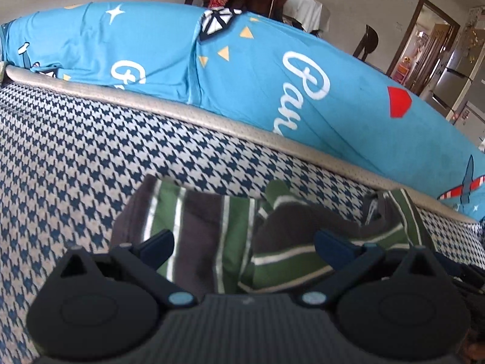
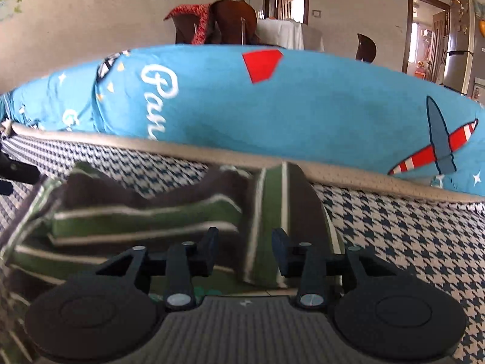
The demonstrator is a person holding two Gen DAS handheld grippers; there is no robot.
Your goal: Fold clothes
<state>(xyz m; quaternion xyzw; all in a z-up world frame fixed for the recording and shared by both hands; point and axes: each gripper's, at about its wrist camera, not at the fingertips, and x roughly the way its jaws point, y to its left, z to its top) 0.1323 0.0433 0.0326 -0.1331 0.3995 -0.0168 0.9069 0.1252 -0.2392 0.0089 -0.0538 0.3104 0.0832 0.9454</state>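
Observation:
A green, brown and white striped garment [image 1: 206,227] lies crumpled and partly folded on a blue-and-white houndstooth mat [image 1: 75,151]. My left gripper [image 1: 245,242] hovers just over its near part, jaws wide apart and nothing pinched. In the right wrist view the same garment [image 2: 136,212] spreads to the left, with one flap [image 2: 272,200] standing up toward the mat's beige edge. My right gripper [image 2: 245,250] is partly open at that flap's lower end. Striped cloth shows in the gap, and the pads do not press on it.
A beige piped border [image 1: 182,112] edges the houndstooth mat [image 2: 409,227]. Behind it bulges a bright blue printed quilt [image 1: 257,75] [image 2: 303,106]. Further back are brown chairs [image 2: 233,24], a white-draped table [image 2: 285,33], doorways and a fridge [image 1: 454,82].

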